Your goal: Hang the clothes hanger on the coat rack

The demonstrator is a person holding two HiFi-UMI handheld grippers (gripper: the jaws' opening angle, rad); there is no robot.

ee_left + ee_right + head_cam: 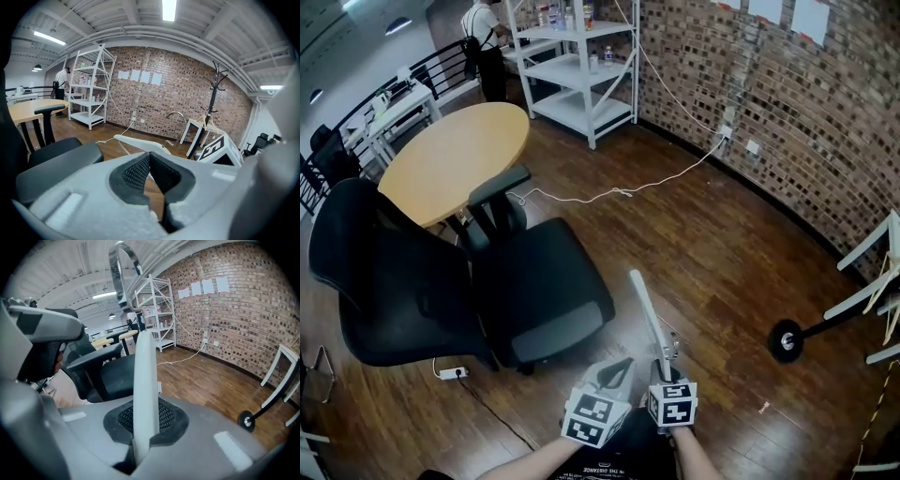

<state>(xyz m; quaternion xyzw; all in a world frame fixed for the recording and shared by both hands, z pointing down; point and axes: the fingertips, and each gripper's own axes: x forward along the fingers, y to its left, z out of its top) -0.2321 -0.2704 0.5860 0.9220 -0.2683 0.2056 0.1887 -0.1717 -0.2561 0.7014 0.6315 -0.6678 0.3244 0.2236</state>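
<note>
Clothes hanger, white: one arm is pinched between the pads of the right gripper, jaws closed tight on it. From the fingers the arm runs straight out past the fingertips, and its metal hook curls above that. In the head view the hanger sticks forward from the right gripper over the wood floor.

Left gripper has its jaws together at the tips with nothing between them. It sits just beside the right gripper, to its left, not touching the hanger, which lies just ahead of its fingertips.

Coat rack, black, stands at the brick wall well beyond both sets of fingertips, ahead and to the right. A black office chair is to the left of the left gripper, with a round table past it.
</note>
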